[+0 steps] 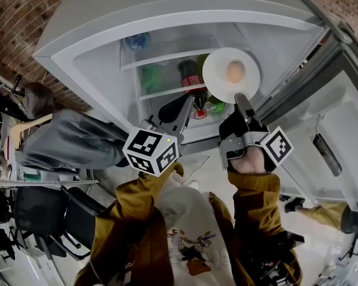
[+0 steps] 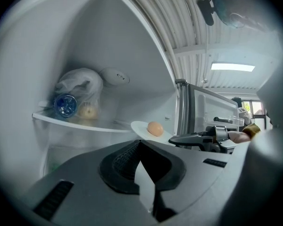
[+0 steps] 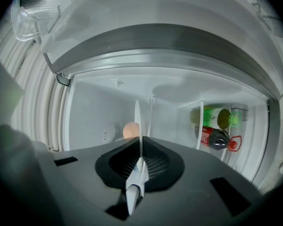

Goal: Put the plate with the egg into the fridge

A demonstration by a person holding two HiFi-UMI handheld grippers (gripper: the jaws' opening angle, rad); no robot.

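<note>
A white plate (image 1: 218,70) carrying a brown egg (image 1: 235,71) hangs level in front of the open fridge's upper shelves. My right gripper (image 1: 240,97) is shut on its near rim. In the right gripper view the plate (image 3: 137,117) runs edge-on between the jaws, with the egg (image 3: 130,130) just left of it. My left gripper (image 1: 185,104) hovers to the plate's left, pointing into the fridge. Its jaws (image 2: 141,145) are closed together with nothing between them. From there the plate (image 2: 140,127) and egg (image 2: 154,128) show ahead, beside the right gripper (image 2: 193,139).
A glass shelf (image 2: 85,125) holds a blue-capped bottle (image 2: 65,105) and a plastic bag (image 2: 80,86). Lower down stand a cola bottle (image 1: 193,82) and a green bottle (image 1: 152,76). The fridge door (image 1: 322,118) stands open at the right. Brick wall surrounds the fridge.
</note>
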